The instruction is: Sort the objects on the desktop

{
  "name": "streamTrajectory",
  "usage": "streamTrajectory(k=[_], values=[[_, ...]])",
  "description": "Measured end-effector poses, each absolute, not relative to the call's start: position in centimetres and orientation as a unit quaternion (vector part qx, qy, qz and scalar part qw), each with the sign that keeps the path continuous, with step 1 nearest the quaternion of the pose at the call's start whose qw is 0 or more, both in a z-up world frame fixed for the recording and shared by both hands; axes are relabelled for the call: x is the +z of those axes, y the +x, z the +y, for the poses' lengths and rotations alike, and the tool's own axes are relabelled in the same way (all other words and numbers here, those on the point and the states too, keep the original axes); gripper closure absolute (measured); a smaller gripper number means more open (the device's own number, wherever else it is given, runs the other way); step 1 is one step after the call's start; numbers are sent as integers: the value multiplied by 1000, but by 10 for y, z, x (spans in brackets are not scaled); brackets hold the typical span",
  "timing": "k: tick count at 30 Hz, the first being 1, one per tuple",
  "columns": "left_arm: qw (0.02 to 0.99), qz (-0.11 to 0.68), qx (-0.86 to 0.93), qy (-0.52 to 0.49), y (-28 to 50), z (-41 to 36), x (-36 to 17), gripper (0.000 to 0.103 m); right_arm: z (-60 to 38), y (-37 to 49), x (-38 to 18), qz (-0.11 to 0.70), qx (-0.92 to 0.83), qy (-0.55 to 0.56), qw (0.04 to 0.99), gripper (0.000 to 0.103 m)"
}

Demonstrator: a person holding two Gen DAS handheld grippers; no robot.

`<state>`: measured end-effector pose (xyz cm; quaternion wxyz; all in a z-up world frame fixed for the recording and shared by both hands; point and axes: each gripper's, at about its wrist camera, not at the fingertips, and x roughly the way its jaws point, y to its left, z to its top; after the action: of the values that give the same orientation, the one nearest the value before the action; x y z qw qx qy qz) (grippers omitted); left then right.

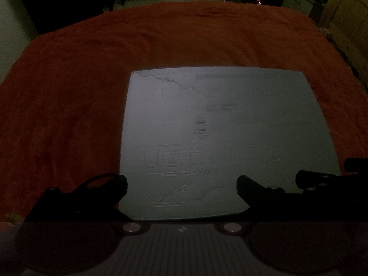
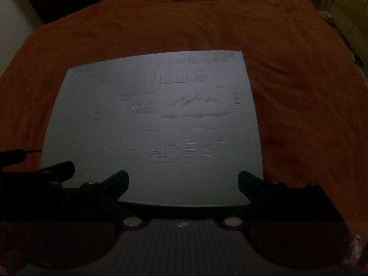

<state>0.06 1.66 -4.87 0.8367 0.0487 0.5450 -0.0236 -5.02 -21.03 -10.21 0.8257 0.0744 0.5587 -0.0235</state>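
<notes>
Both tools hover low and level, fingers spread apart and gripping nothing: left tool (image 1: 181, 185), right tool (image 2: 182, 181). Just ahead of each lies a grey embossed mat (image 1: 230, 138), flat on the orange cloth (image 1: 69, 92) covering the surface, its near edge between the fingertips.

Grey embossed mat (image 2: 147, 124), seemingly flat on cloth.
</notes>
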Motion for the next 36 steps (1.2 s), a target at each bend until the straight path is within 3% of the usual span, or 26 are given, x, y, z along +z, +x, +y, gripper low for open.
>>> streamTrajectory(k=[20,23,36], values=[[837,545,-23,52,-1,14,-48,0,-214,-51,-101,562,-21,76,824,0],[836,547,16,26,-21,-37,-47,0,-216,-50,-100,563,-19,76,823,0],[836,548,15,27,-21,-39,-45,0,-214,-50,-99,562,-21,76,823,0]])
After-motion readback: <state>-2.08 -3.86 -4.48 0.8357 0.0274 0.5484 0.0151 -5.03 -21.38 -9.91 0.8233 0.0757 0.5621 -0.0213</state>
